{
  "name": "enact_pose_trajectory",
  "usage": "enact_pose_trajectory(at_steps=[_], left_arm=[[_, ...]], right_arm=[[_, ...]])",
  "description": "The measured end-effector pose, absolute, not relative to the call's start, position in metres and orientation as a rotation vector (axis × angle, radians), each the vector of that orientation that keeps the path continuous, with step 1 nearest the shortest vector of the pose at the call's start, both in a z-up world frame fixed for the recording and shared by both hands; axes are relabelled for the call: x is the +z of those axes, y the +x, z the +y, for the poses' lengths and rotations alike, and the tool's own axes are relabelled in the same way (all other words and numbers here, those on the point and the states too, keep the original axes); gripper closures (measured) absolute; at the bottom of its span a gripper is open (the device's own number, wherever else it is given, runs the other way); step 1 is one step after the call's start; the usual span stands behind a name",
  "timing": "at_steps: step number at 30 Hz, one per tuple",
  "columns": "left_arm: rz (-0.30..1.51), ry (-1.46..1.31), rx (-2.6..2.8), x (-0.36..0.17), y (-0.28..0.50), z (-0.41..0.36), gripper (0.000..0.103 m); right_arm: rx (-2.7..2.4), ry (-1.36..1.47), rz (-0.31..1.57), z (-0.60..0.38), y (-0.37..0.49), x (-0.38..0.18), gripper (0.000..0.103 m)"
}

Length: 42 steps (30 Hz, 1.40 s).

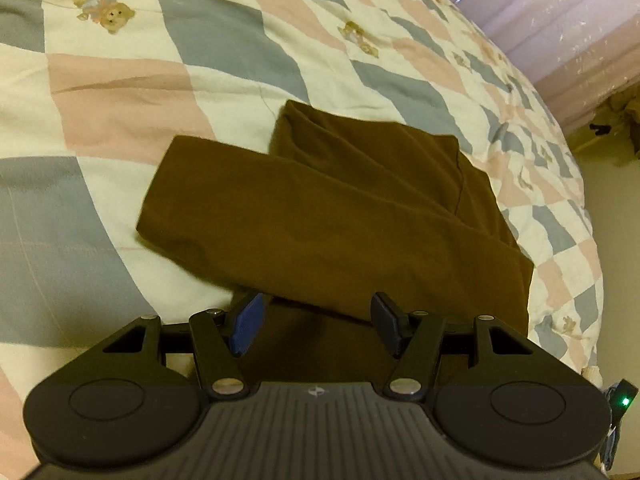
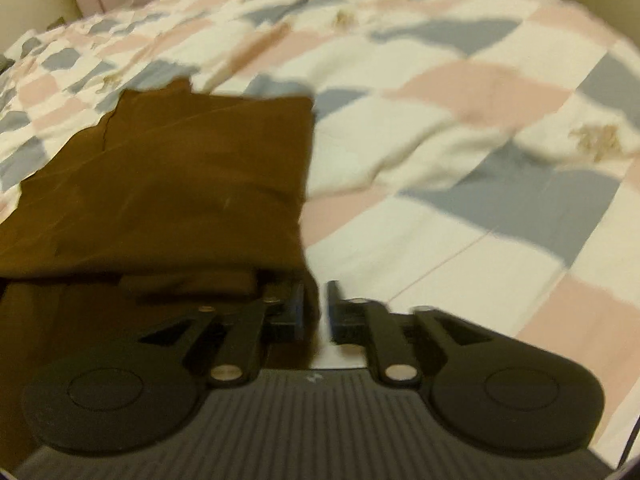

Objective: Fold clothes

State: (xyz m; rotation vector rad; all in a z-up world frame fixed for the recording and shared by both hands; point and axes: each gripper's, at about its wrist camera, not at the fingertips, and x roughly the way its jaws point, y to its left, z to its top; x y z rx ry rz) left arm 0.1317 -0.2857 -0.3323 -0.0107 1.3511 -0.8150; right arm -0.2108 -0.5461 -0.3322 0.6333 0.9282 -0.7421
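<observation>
On the patchwork quilt (image 1: 120, 92), the folded brown cloth garment (image 1: 320, 208) lay mid-fold; left gripper (image 1: 316, 320) gaped, right gripper (image 2: 316, 308) apparently pinched its corner, likely needing another fold.

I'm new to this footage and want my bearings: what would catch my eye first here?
The dark brown garment, partly folded, lies on a checked quilt of pink, grey and cream squares printed with teddy bears. The left tongs stand wide open at its near edge. In the blurred right wrist view, the right tongs are nearly closed at the garment's near right corner; whether they pinch cloth is unclear.
</observation>
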Motion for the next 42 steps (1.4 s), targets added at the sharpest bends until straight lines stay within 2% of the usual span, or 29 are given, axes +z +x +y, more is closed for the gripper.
enact_pose_trajectory(at_steps=[1, 5, 7, 9, 11, 17, 20, 21, 23, 27, 31, 32, 36, 37, 38, 39, 40, 42], left_arm=[[1.352, -0.006, -0.813, -0.333, 0.130, -0.286, 0.044], [1.349, -0.005, -0.791, -0.333, 0.132, -0.279, 0.044], [1.334, -0.014, -0.776, -0.330, 0.138, -0.273, 0.044], [1.325, -0.028, -0.758, -0.329, 0.145, -0.269, 0.044], [1.318, -0.042, -0.749, -0.329, 0.152, -0.267, 0.044], [1.312, -0.058, -0.741, -0.338, 0.166, -0.268, 0.043], [1.320, -0.072, -0.727, -0.342, 0.171, -0.266, 0.040], [1.319, -0.083, -0.723, -0.343, 0.172, -0.262, 0.038], [1.325, -0.111, -0.698, -0.347, 0.176, -0.255, 0.033], [1.352, -0.195, -0.627, -0.360, 0.185, -0.239, 0.031], [1.366, -0.330, -0.571, -0.372, 0.185, -0.222, 0.023], [1.359, -0.361, -0.556, -0.375, 0.184, -0.218, 0.022], [1.314, -0.514, -0.503, -0.393, 0.184, -0.208, 0.023], [1.296, -0.529, -0.492, -0.396, 0.185, -0.210, 0.029], [1.282, -0.518, -0.485, -0.397, 0.187, -0.214, 0.051], [1.268, -0.508, -0.478, -0.397, 0.188, -0.218, 0.065], [1.250, -0.476, -0.481, -0.394, 0.189, -0.223, 0.100], [1.136, -0.293, -0.555, -0.367, 0.181, -0.248, 0.100]], right_arm=[[-0.722, 0.646, 0.940, -0.548, -0.212, -0.329, 0.057], [-0.710, 0.693, 0.894, -0.566, -0.223, -0.300, 0.056], [-0.729, 0.778, 0.764, -0.582, -0.233, -0.286, 0.056], [-0.700, 0.847, 0.659, -0.602, -0.230, -0.283, 0.063], [-0.651, 0.874, 0.617, -0.623, -0.210, -0.289, 0.077], [-0.686, 0.843, 0.738, -0.665, -0.145, -0.350, 0.079], [-0.711, 0.896, 0.661, -0.664, -0.148, -0.341, 0.079], [-0.725, 0.873, 0.652, -0.660, -0.151, -0.335, 0.079], [-0.751, 0.826, 0.661, -0.650, -0.155, -0.323, 0.067], [-0.761, 0.862, 0.687, -0.631, -0.172, -0.317, 0.064], [-0.757, 0.907, 0.718, -0.607, -0.181, -0.319, 0.059], [-0.758, 0.912, 0.726, -0.600, -0.181, -0.320, 0.056], [-0.759, 0.912, 0.744, -0.581, -0.180, -0.324, 0.055], [-0.759, 0.912, 0.746, -0.579, -0.180, -0.323, 0.054], [-0.758, 0.913, 0.746, -0.578, -0.181, -0.322, 0.054], [-0.755, 0.917, 0.742, -0.578, -0.183, -0.319, 0.054], [-0.752, 0.921, 0.737, -0.578, -0.185, -0.317, 0.053], [-0.751, 0.925, 0.727, -0.579, -0.190, -0.311, 0.049]])
